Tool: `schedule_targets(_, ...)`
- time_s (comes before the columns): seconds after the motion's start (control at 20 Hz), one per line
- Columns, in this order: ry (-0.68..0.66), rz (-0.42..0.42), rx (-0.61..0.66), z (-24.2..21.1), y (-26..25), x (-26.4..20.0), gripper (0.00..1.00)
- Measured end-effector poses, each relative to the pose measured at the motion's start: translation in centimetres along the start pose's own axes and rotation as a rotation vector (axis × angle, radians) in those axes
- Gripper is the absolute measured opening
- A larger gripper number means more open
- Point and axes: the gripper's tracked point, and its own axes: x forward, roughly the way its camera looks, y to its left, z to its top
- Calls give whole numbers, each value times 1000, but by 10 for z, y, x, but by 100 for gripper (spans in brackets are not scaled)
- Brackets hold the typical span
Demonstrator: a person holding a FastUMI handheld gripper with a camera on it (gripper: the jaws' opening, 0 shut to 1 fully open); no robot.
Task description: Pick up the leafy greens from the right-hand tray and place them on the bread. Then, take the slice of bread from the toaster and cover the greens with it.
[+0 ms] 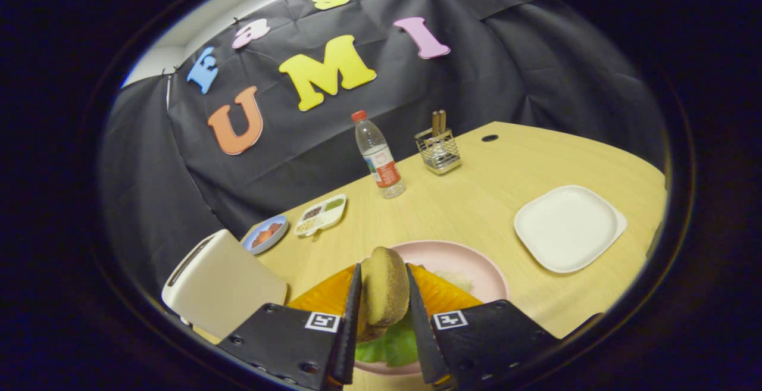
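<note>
My gripper [384, 287] is shut on a brown slice of bread [384, 293], held upright on edge between the two black fingers [351, 313]. Under it lies the pink plate [470, 269] with an orange-crusted slice of bread [443, 296] and the leafy greens [393, 346] on top; the greens show just below the held slice, between the fingers. The white toaster [223, 284] stands to the left of the fingers, its slot facing up. The white square tray [568, 227] sits to the right, beyond the plate, with nothing on it.
Further back on the wooden table stand a water bottle [379, 156] and a wire holder with utensils [439, 150]. A small blue bowl [266, 233] and a divided snack dish [321, 213] lie behind the toaster. A cable hole [489, 138] marks the far edge.
</note>
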Motion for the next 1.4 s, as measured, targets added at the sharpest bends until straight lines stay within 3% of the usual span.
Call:
schedule_targets(0.2, 7, -18, 1, 2, -13, 2, 54)
schedule_targets(0.3, -13, -28, -11, 10, -18, 1, 73)
schedule_targets(0.35, -28, -28, -24, 15, -18, -1, 76)
schedule_targets(0.6, -188, -56, -167, 57, -16, -25, 95)
schedule_targets(1.1, -383, 34, -380, 108, 29, -107, 95)
schedule_targets(1.4, -431, 67, -413, 110, 38, -147, 95)
